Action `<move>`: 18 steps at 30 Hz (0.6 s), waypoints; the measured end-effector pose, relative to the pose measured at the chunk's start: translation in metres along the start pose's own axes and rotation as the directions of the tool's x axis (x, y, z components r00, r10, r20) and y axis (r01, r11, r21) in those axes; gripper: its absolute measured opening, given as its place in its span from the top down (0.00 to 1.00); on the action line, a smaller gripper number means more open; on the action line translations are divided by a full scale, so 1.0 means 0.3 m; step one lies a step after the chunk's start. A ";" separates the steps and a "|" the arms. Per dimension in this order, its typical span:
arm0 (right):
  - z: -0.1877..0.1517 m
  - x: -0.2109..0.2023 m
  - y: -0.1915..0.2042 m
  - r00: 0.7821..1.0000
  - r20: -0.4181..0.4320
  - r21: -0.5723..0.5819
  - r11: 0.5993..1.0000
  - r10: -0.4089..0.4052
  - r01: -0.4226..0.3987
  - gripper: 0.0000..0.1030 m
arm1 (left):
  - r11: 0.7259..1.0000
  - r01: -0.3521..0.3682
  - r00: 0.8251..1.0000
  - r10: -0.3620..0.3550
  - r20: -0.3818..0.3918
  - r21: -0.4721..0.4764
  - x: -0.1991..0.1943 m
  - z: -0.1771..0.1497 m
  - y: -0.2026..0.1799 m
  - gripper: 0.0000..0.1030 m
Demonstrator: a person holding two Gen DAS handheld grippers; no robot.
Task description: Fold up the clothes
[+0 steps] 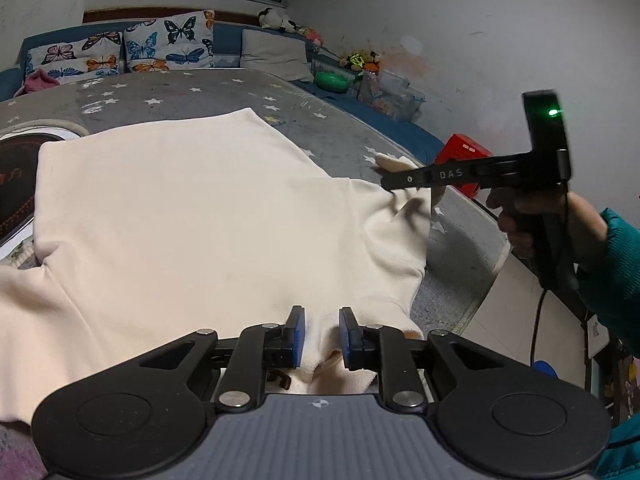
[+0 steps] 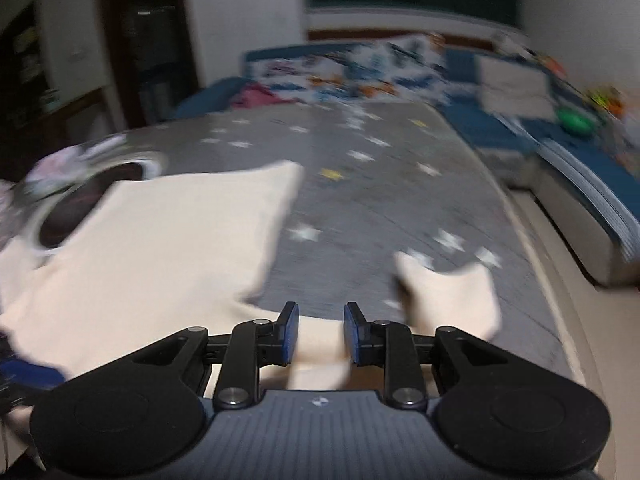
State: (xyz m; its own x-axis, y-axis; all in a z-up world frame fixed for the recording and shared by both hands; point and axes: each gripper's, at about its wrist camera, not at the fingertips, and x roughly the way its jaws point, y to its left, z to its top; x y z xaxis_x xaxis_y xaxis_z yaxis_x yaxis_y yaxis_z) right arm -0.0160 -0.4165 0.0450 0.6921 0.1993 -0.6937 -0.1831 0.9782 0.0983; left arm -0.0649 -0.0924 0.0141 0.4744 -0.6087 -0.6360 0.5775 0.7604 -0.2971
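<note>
**Cream top spread on the bed, folding barely begun**

Left wrist view. Bedroom, white walls, dark window at top. A bed (image 1: 224, 92) with a grey star-print cover carries the work. Butterfly pillows (image 1: 120, 50) along the headboard, a plain grey pillow (image 1: 276, 54) beside them, soft toys (image 1: 276, 20) on the ledge, a green bowl (image 1: 331, 82) and a clear bin (image 1: 390, 96) at the far side, a red box (image 1: 460, 160) past the bed's edge. The cream garment (image 1: 180, 208) lies spread across the near half of the bed, mostly flat. The left tool (image 1: 322, 334) sits low over its near edge, jaws parted a little; cloth lies between the blue pads, and they do not appear to press on it. The right tool (image 1: 390, 184) comes in from the right, held by a hand (image 1: 520, 220) in a teal sleeve (image 1: 616, 272); its tips are at the raised sleeve (image 1: 400, 200) of the garment, but whether they pinch it I cannot tell from here.

Right wrist view. Heavily blurred. Same bed, dark shelving (image 2: 28, 68) at left. The right tool's jaws stand slightly apart with cloth lying between and below them; pads look clear of it. The sleeve end sits just right of the tips.

Judgement: an early stage. Body laid out, no fold visible; sleeves and body all remain. A dark, white-rimmed round object (image 1: 24, 168) under the garment's left edge may get in the way.
</note>
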 end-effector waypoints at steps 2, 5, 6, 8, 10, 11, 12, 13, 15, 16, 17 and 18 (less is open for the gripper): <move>-0.017 0.000 -0.043 0.999 0.000 0.031 0.999 -0.040 0.040 0.75 | 1.000 0.003 1.000 -0.003 -0.001 0.000 0.000 -0.002 -0.001 0.74; -0.045 -0.033 -0.081 0.990 0.020 0.021 0.990 -0.141 0.141 0.70 | 1.000 0.008 1.000 -0.008 -0.003 -0.001 0.001 -0.004 -0.003 0.70; -0.054 -0.045 -0.093 0.984 0.027 0.017 0.985 -0.175 0.174 0.66 | 1.000 0.010 1.000 -0.010 -0.003 -0.001 0.001 -0.004 -0.003 0.70; -0.073 -0.068 -0.117 0.970 0.041 0.009 0.971 -0.241 0.241 0.65 | 1.000 0.011 1.000 -0.011 -0.003 -0.001 0.002 -0.004 -0.001 0.70; -0.087 -0.087 -0.145 0.955 0.044 0.015 0.956 -0.294 0.294 0.65 | 1.000 0.012 1.000 -0.012 -0.002 -0.002 0.001 -0.006 0.000 0.70; -0.093 -0.095 -0.160 0.948 0.041 0.024 0.949 -0.315 0.314 0.64 | 1.000 0.012 1.000 -0.013 -0.002 -0.003 -0.001 -0.007 0.000 0.70; -0.099 -0.102 -0.174 0.943 0.036 0.036 0.943 -0.331 0.330 0.64 | 1.000 0.013 1.000 -0.013 -0.002 -0.003 -0.001 -0.007 0.000 0.69; -0.102 -0.108 -0.184 0.938 0.034 0.043 0.938 -0.345 0.343 0.64 | 1.000 0.013 1.000 -0.013 -0.002 -0.001 -0.002 -0.008 -0.001 0.69; -0.105 -0.121 -0.194 0.928 0.043 0.049 0.929 -0.370 0.368 0.64 | 1.000 0.011 1.000 -0.011 -0.003 0.004 -0.002 -0.010 -0.006 0.68; -0.105 -0.128 -0.195 0.925 0.054 0.050 0.926 -0.376 0.374 0.64 | 1.000 0.010 1.000 -0.010 -0.004 0.006 -0.002 -0.010 -0.008 0.68; -0.102 -0.130 -0.194 0.930 0.060 0.051 0.931 -0.364 0.361 0.64 | 1.000 0.009 1.000 -0.009 -0.004 0.007 -0.002 -0.010 -0.010 0.67; -0.098 -0.129 -0.194 0.938 0.064 0.052 0.939 -0.342 0.339 0.64 | 1.000 0.008 1.000 -0.008 -0.004 0.008 -0.002 -0.010 -0.011 0.67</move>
State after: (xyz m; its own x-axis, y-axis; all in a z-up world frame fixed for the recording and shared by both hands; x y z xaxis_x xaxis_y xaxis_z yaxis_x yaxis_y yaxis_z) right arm -0.0528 -0.4828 0.0451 0.7561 -0.1437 -0.6385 0.0991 0.9895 -0.1053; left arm -0.0691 -0.0937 0.0134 0.4672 -0.6137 -0.6364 0.5863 0.7539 -0.2965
